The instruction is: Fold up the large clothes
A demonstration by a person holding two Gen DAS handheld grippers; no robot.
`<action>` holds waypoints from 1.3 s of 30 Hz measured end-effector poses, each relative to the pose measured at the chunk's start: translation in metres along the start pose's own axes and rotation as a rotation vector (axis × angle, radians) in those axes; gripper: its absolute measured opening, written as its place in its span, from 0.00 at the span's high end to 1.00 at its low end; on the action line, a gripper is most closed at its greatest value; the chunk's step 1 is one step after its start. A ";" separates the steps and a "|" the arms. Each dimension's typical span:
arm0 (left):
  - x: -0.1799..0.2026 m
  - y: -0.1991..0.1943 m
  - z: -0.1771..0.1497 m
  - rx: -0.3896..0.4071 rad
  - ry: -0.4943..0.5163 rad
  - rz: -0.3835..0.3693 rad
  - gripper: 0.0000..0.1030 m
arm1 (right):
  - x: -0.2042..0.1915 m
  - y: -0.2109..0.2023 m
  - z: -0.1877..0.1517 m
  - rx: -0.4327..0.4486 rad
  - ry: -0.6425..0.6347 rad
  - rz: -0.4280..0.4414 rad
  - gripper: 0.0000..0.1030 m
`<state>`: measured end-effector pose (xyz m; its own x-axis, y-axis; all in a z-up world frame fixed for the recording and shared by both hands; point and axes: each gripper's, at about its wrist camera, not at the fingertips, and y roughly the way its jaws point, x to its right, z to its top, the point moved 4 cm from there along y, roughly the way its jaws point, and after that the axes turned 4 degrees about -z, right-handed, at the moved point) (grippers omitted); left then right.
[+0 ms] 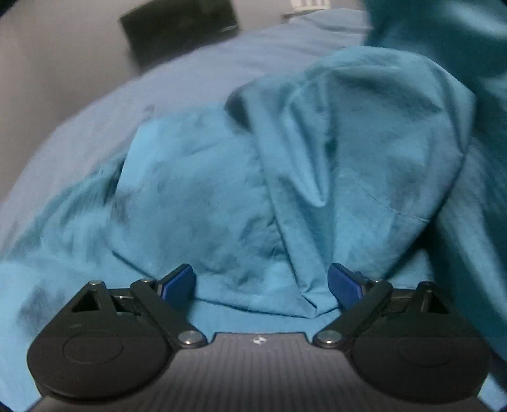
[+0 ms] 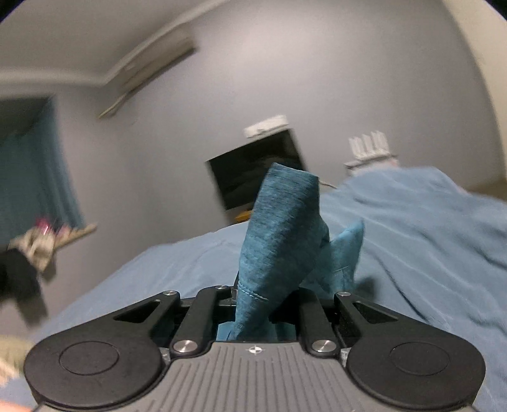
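While the teal garment [image 1: 285,177] lies rumpled on the bed [image 1: 196,63], the left hand-held gripper [image 1: 261,283] hangs over it, jaws wide apart and pressing nothing; the right hand-held gripper [image 2: 253,304] is clamped on a raised fold of it.

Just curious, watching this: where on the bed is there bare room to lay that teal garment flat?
Bare blue bedsheet lies beyond the teal garment, toward the dark screen on the wall. Near the left claw it is crowded with bunched cloth. To the right, the bedding is rumpled.
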<state>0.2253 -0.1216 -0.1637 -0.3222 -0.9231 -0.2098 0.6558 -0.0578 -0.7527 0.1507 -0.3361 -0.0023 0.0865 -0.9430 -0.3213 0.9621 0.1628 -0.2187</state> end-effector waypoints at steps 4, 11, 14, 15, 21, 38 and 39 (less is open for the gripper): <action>-0.015 -0.016 0.000 0.043 -0.070 -0.133 0.11 | -0.051 -0.010 -0.004 0.001 -0.180 0.069 0.87; -0.135 -0.096 0.017 0.275 -0.471 -0.223 0.11 | -0.132 -0.036 -0.017 -0.041 -0.383 0.211 0.87; -0.191 -0.125 0.015 0.331 -0.652 -0.346 0.10 | -0.172 -0.056 -0.030 -0.063 -0.470 0.260 0.87; -0.205 -0.131 0.013 0.337 -0.712 -0.412 0.10 | -0.184 -0.059 -0.035 -0.072 -0.496 0.276 0.87; -0.235 -0.132 0.006 0.210 -0.836 -0.798 0.06 | -0.231 -0.067 -0.066 -0.133 -0.628 0.358 0.87; -0.216 -0.080 -0.022 0.035 -0.565 -0.705 0.70 | -0.289 -0.027 -0.098 -0.261 -0.802 0.519 0.87; -0.222 -0.081 -0.026 0.040 -0.581 -0.691 0.70 | -0.294 -0.025 -0.098 -0.266 -0.790 0.529 0.87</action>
<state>0.2261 0.0979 -0.0724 -0.2644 -0.7236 0.6375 0.4706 -0.6738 -0.5697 0.0759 -0.0345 0.0074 0.7297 -0.6367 0.2492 0.6685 0.5877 -0.4557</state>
